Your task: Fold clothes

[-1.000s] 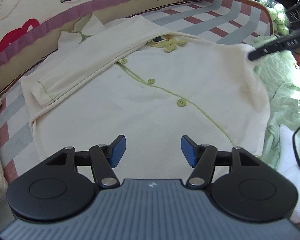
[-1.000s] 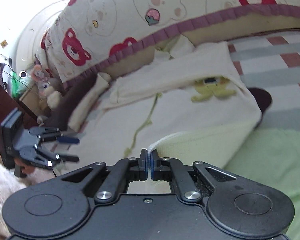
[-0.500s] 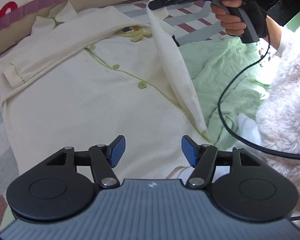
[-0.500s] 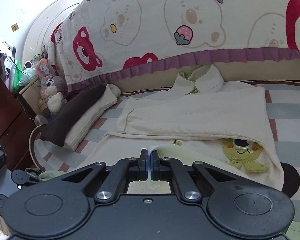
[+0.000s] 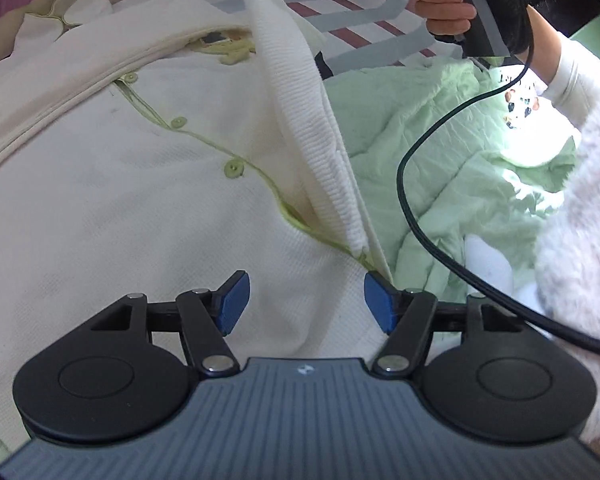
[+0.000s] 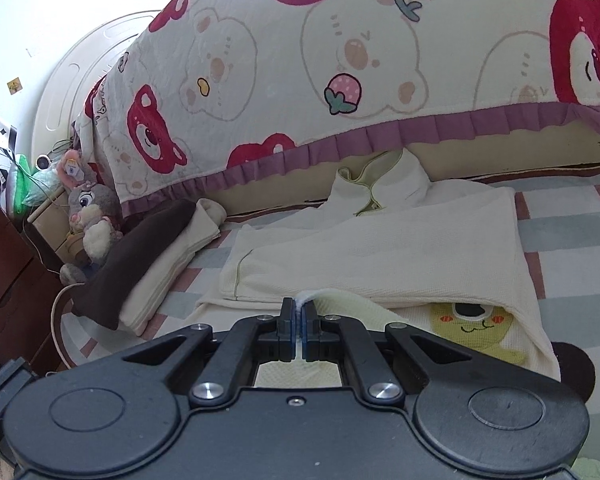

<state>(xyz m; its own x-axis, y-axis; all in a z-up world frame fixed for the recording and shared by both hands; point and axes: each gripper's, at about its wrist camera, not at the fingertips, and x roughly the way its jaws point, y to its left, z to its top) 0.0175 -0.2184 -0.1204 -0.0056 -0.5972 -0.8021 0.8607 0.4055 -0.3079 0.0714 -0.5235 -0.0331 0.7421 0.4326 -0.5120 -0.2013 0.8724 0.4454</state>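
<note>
1. The left gripper [image 5: 306, 300] hangs over the cream garment [image 5: 112, 216] with its blue pads wide apart and nothing between them.
2. The right gripper [image 6: 299, 322] is pinched tight on the cuff of the garment's sleeve [image 5: 304, 92], holding it up off the bed.
3. The cream garment lies spread on a striped mattress [image 6: 572, 240], buttons facing up, its other sleeve folded across the chest.
4. A green blanket [image 5: 440, 136] lies crumpled beside it.
</note>
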